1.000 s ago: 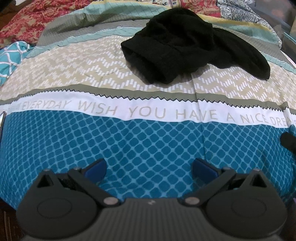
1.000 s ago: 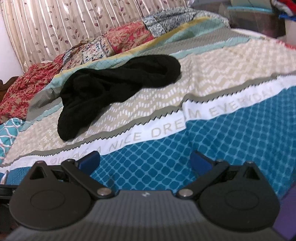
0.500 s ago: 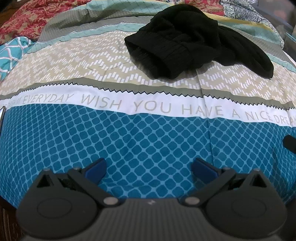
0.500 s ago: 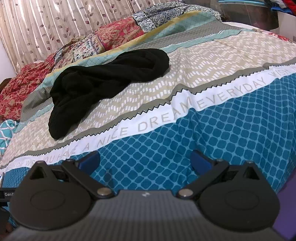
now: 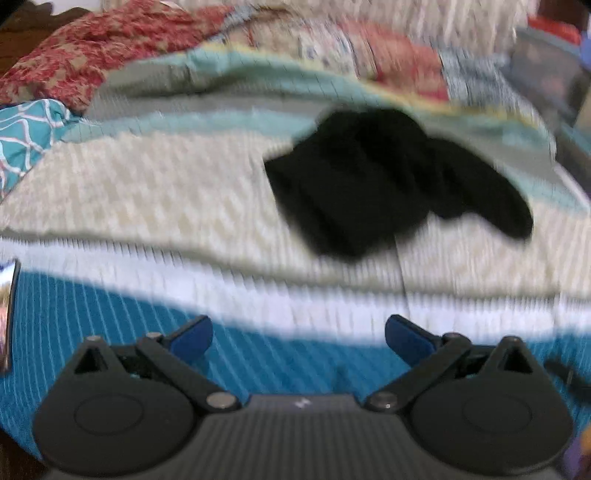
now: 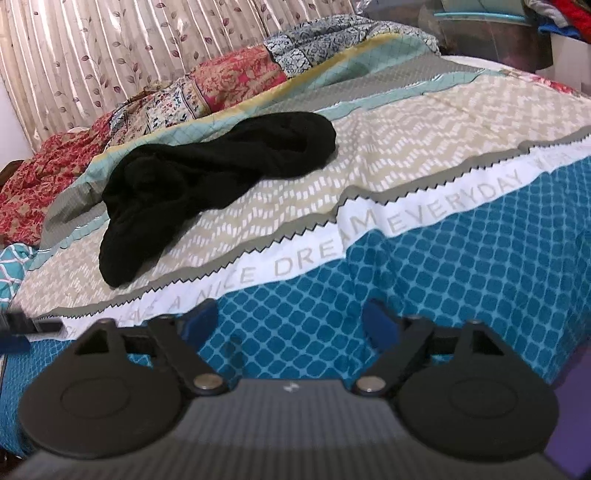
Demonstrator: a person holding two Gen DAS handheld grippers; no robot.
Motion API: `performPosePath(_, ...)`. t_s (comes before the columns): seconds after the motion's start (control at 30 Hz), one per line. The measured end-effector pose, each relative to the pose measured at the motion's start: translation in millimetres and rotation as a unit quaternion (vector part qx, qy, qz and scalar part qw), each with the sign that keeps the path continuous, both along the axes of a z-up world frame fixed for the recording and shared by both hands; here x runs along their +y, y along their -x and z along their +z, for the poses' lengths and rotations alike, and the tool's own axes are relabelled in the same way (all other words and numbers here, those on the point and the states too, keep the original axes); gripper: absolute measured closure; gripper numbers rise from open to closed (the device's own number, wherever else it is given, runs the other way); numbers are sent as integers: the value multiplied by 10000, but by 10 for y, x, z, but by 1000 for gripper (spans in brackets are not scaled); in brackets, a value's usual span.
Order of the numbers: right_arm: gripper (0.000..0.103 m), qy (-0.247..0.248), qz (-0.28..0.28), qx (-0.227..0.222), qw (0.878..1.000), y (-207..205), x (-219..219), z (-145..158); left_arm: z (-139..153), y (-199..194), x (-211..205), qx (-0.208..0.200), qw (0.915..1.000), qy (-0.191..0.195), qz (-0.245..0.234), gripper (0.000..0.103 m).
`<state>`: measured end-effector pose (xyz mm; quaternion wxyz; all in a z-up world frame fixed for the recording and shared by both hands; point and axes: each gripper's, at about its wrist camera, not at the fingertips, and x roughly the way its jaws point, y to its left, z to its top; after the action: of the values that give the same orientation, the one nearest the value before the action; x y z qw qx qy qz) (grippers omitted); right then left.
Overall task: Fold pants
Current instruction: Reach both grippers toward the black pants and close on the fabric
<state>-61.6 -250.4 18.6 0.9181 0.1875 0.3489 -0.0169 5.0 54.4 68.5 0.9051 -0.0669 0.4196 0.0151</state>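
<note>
Black pants [image 5: 373, 177] lie crumpled in a heap on the beige zigzag band of the bedspread; they also show in the right wrist view [image 6: 207, 177], twisted, with one leg end hanging toward me. My left gripper [image 5: 299, 336] is open and empty, over the blue band, well short of the pants. My right gripper [image 6: 290, 325] is open and empty, over the blue band near the bed's front edge, with the pants ahead and to its left. The left wrist view is motion-blurred.
The bedspread [image 6: 461, 258] has blue, white lettered and beige bands. Red floral and patchwork bedding [image 6: 229, 85] is piled at the far side before a curtain [image 6: 110, 48]. Plastic bins [image 6: 491, 33] stand at the far right. A teal cloth [image 5: 26, 136] lies at the left.
The left view has swung upward and blurred, so the pants sit lower and more to the right in it. The right gripper has edged nearer the bed; its jaws look slightly narrower.
</note>
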Motion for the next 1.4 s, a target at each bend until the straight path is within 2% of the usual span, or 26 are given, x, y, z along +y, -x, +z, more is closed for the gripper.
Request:
performPosePath(0.07,27,-83,-15,45,10000,-22,-35,-34,118,-229,135,-144,9997,112,168,0)
performPosePath(0.17,28,-225,-32,181,9996,-60,-71,-108,171,-649,249,-254,9989,318,237,1)
performPosePath(0.23,27,-240,8,152,9996,-70,-71,-124,95,-922,295,-54,9984,474,316,6)
performPosePath(0.33,26,-156,94,129,9998,-86,-36,-144,-123,-1307,357,366,9935,1014,371,8)
performPosePath(0.4,26,-127,154,121,9997,-100,-36,-143,-360,-1475,397,721,9840,1521,589,8)
performPosePath(0.43,25,-133,176,115,9997,-104,-33,-145,-460,-1524,425,829,9775,1816,687,12)
performPosePath(0.47,25,-156,195,110,9996,-114,-53,-148,-547,-1579,451,913,9700,2099,816,34)
performPosePath(0.5,25,-177,207,106,9996,-121,-61,-151,-587,-1596,444,946,9653,2284,837,51)
performPosePath(0.53,25,-197,214,111,9995,-129,-65,-150,-593,-1602,421,953,9637,2343,855,64)
performPosePath(0.57,26,-212,215,118,9995,-138,-71,-145,-538,-1561,375,807,9683,2205,854,83)
performPosePath(0.6,27,-233,221,128,9994,-154,-80,-133,-459,-1510,343,625,9746,2019,740,86)
performPosePath(0.67,37,-326,244,95,9991,-205,-122,-88,-262,-1371,294,192,9836,1771,276,92)
performPosePath(0.77,39,-609,250,-69,9978,-386,-247,34,14,-1051,329,-404,9869,1533,-302,93)
performPosePath(0.83,39,-579,208,-280,9977,-580,-322,151,176,-855,417,-694,9865,1402,-475,93)
performPosePath(0.9,39,-493,29,-398,9980,-847,-415,258,301,-642,591,-923,9861,1297,-480,94)
performPosePath(0.93,38,-533,-91,-430,9976,-984,-471,294,368,-539,669,-1053,9863,1199,-430,98)
performPosePath(1.07,38,-519,-377,-388,9972,-1566,-645,293,540,-55,1036,-1636,9861,289,67,101)
performPosePath(1.1,38,-465,-377,-307,9977,-1710,-654,257,548,22,1127,-1644,9861,99,205,101)
performPosePath(1.13,38,-389,-342,-227,9984,-1837,-649,224,545,58,1215,-1535,9876,94,299,100)
performPosePath(1.23,38,56,-180,-23,9998,-2196,-534,133,461,-27,1388,-1092,9918,410,524,100)
performPosePath(1.3,38,490,-6,-46,9988,-2381,-392,127,421,-148,1332,-1129,9926,280,343,94)
performPosePath(1.33,38,672,105,-52,9977,-2479,-313,135,398,-232,1287,-1156,9928,206,220,78)
performPosePath(1.37,38,754,232,-62,9969,-2576,-249,149,360,-346,1225,-1132,9933,164,132,50)
performPosePath(1.4,38,754,365,-59,9965,-2663,-186,160,302,-489,1163,-1089,9938,185,78,38)
